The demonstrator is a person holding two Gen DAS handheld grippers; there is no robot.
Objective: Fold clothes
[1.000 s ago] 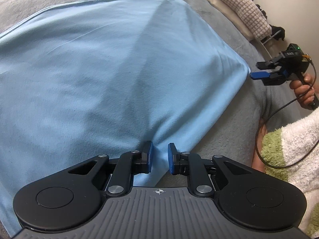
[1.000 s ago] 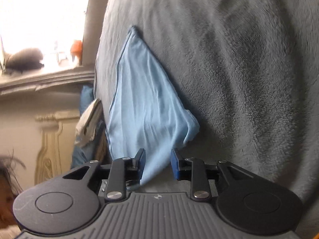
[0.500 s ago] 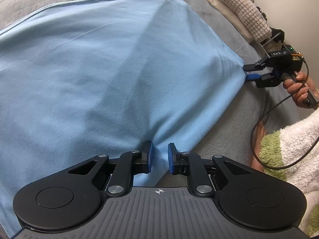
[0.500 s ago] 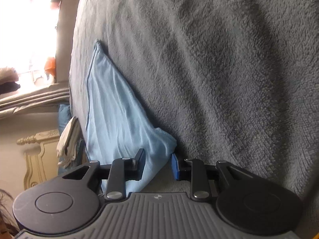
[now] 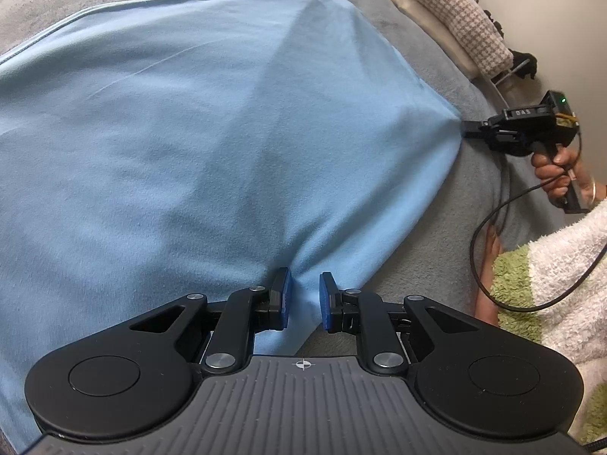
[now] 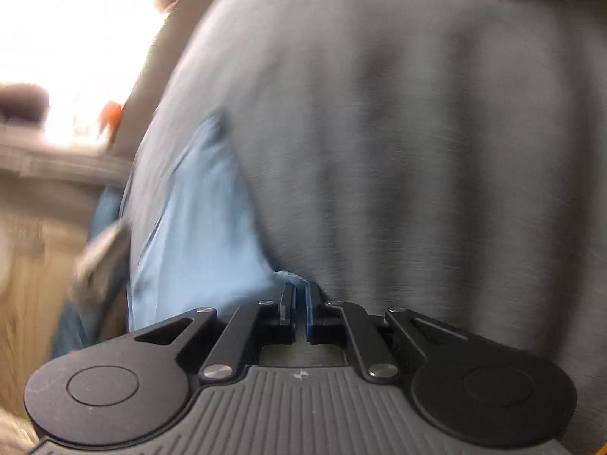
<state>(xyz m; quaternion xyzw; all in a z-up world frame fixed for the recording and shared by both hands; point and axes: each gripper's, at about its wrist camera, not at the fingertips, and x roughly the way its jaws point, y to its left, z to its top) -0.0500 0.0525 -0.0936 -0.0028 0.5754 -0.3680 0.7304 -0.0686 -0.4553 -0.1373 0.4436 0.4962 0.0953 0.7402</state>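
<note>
My left tool (image 5: pixel 302 295) has its blue pads (image 5: pixel 283 295) parted, released, with a raised ridge of the light blue cloth (image 5: pixel 189 132) running up between them; the pads sit on either side of that ridge and I cannot tell whether they touch it. My right tool (image 6: pixel 299 305) is clenched almost shut on a corner of the same cloth, a small tuft of blue showing just past its fingertips (image 6: pixel 313 295). The right wrist view is smeared with motion blur, so finer detail there is lost.

From the left wrist view, the cloth lies spread wide over the grey fleece blanket (image 5: pixel 436 235) on the bed, its hemmed edge running along the far side. Its right-hand corner is drawn out to a point that meets the tip of the right tool, gripped by a hand (image 5: pixel 554 170) with a black cable (image 5: pixel 489 250) looping down from it. Just beside that is a fluffy white and green sleeve (image 5: pixel 550 284). Farther off, at the bed's edge, rests a rolled houndstooth fabric (image 5: pixel 455 15) on a cream piece.

In the right wrist view, a bright window area shows at the upper left.
</note>
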